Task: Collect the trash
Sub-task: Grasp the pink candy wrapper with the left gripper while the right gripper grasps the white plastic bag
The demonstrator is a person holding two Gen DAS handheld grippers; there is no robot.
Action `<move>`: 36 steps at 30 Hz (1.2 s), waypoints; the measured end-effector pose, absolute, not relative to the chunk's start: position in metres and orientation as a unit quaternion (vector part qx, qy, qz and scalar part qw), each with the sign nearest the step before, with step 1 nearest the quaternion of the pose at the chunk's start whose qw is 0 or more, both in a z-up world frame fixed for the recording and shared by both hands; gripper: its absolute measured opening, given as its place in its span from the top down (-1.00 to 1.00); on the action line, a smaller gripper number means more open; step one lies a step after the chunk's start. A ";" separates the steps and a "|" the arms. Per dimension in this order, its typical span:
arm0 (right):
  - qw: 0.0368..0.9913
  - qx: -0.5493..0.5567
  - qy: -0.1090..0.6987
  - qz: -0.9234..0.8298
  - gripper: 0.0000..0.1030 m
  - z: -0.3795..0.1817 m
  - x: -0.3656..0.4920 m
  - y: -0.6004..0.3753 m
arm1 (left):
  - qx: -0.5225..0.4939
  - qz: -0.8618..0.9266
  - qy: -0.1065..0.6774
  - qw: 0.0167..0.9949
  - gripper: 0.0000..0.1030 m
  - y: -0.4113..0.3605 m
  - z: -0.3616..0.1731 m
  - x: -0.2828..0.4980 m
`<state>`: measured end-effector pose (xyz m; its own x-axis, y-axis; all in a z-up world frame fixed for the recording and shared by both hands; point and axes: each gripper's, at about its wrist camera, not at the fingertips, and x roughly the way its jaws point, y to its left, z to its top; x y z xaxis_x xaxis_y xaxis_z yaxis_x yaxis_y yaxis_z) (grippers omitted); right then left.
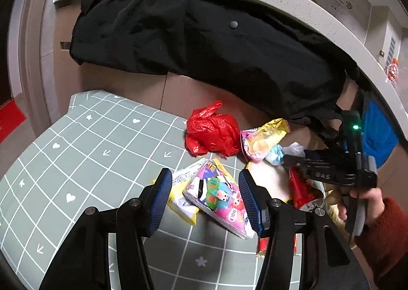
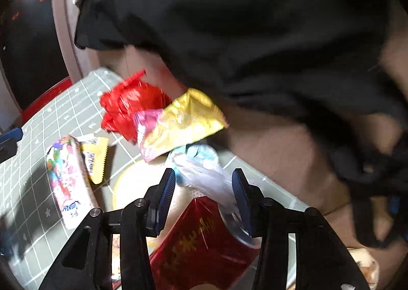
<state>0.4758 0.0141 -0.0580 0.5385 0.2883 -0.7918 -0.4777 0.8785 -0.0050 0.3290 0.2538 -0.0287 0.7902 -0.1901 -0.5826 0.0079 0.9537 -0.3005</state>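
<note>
At the mat's (image 1: 76,149) far edge, both grippers, left (image 1: 204,195) and right (image 2: 204,188), gape over wrappers (image 1: 219,195).

Motion blur smears the red plastic bag (image 2: 127,108) and black cloth (image 2: 242,34); the red packet (image 2: 199,246) runs off frame.

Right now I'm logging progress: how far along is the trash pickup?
Early. Nothing visibly collected: the red plastic bag, yellow wrapper, cartoon tissue pack and red packet all lie on the mat. In hand: nothing. The left gripper straddles the tissue pack without touching; the right gripper frames clear crumpled plastic.
</note>
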 end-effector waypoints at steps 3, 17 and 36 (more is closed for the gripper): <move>0.880 -0.095 0.413 0.216 0.75 -0.055 0.472 0.009 | -0.146 -0.060 0.326 0.932 -0.07 0.249 -0.031 0.337; 0.913 -0.013 0.334 0.235 0.86 0.009 0.408 -0.056 | -0.128 -0.128 0.342 0.922 -0.07 0.171 -0.036 0.396; 0.910 0.034 0.350 0.220 0.60 -0.023 0.386 -0.116 | -0.181 -0.032 0.411 0.893 -0.07 0.131 -0.067 0.520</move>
<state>0.3858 -0.1160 -0.0227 0.6580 0.4237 -0.6226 -0.3757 0.9012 0.2162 0.5196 0.1309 -0.0674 0.6601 -0.2050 -0.7227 -0.0925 0.9325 -0.3490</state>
